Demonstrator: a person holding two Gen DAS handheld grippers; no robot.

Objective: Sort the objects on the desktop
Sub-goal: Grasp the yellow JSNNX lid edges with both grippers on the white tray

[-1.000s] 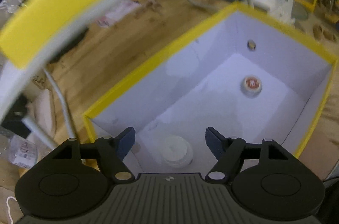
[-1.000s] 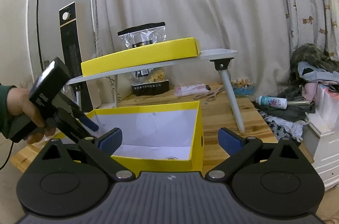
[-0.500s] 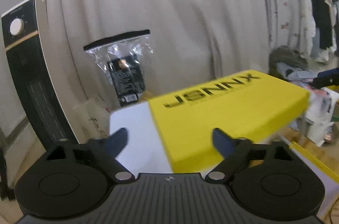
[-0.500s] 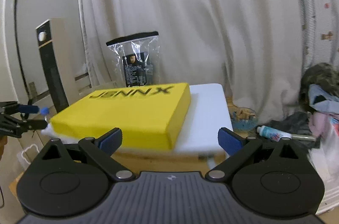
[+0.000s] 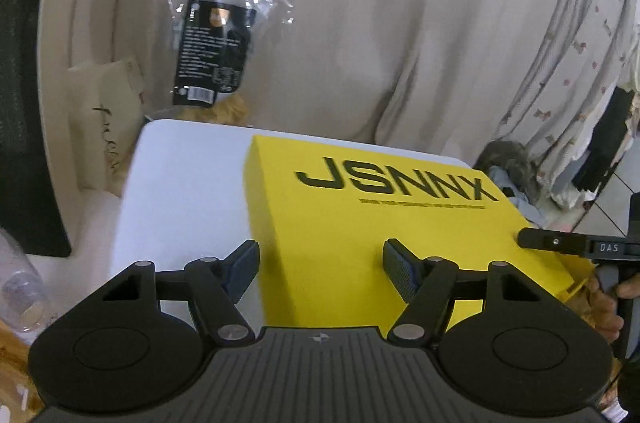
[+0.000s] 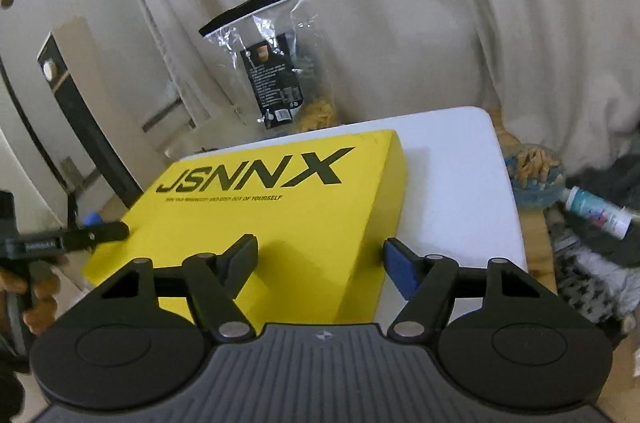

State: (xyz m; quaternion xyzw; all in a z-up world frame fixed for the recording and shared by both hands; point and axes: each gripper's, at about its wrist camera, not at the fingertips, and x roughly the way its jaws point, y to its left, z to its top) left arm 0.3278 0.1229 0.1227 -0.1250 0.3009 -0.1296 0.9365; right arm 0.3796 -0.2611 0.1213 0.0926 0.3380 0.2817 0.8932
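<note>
A yellow box lid (image 5: 384, 219) printed JSNNX lies flat on a small white table (image 5: 184, 183). It also shows in the right wrist view (image 6: 280, 215) on the same white table (image 6: 456, 183). My left gripper (image 5: 318, 271) is open and empty, hovering over the lid's near left corner. My right gripper (image 6: 318, 271) is open and empty, its jaws straddling the lid's near right edge from above. Each gripper shows at the edge of the other's view: the right one (image 5: 560, 243) and the left one (image 6: 80, 235).
A clear zip bag (image 5: 216, 35) with a black label stands against the curtain behind the table, also in the right wrist view (image 6: 272, 71). A white bottle (image 6: 596, 211) and piled clothes lie at right. A clear plastic bottle (image 5: 20, 299) is at lower left.
Both grippers rose from the open yellow box on the floor to above the lid on the white table, then came closer over the lid's near corners. Both stayed open.
</note>
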